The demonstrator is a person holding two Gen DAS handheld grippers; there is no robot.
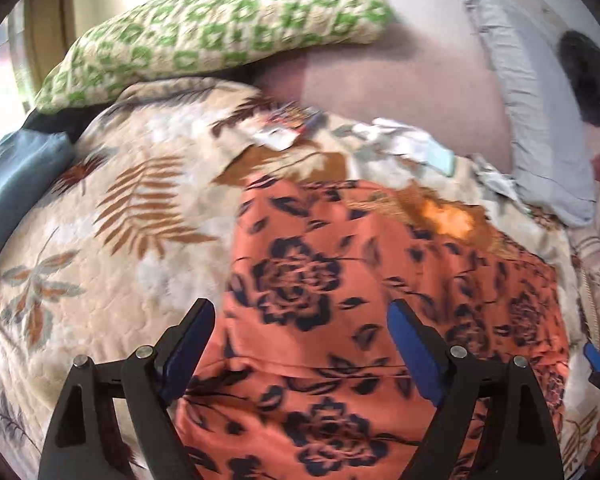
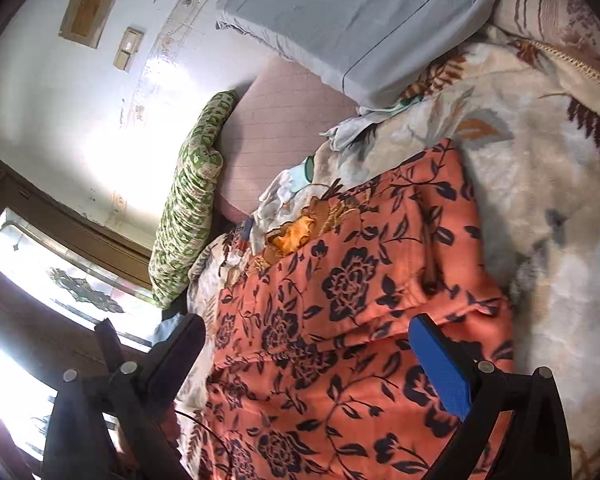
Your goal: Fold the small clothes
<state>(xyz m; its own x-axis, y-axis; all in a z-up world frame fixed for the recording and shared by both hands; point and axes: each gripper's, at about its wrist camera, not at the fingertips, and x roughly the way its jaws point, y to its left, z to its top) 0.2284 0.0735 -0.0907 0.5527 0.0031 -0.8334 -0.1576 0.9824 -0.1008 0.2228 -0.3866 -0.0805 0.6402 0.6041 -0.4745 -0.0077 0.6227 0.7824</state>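
Bed surface is covered by a beige leaf-print quilt (image 1: 112, 216); an orange floral garment (image 1: 340, 320) is spread on it. Left gripper (image 1: 300, 320) is seen with jaws wide apart above the garment, nothing clamped between the blue pads (image 1: 410, 336). Right gripper (image 2: 308, 344) is likewise held with jaws spread over the same garment (image 2: 340, 320), no cloth pinched; its blue tip (image 1: 594, 356) is caught at the right edge of the left view. Garment is laid roughly at the middle of the bed, a yellow-brown patch (image 2: 292, 236) showing at its far end. Beyond it, small pale crumpled clothes (image 1: 404, 140) are scattered near the far edge of the quilt. A green-patterned pillow (image 1: 220, 28) and a grey pillow (image 2: 360, 20) are placed at the head of the bed, against the white wall (image 2: 60, 100). Left view is blurred.
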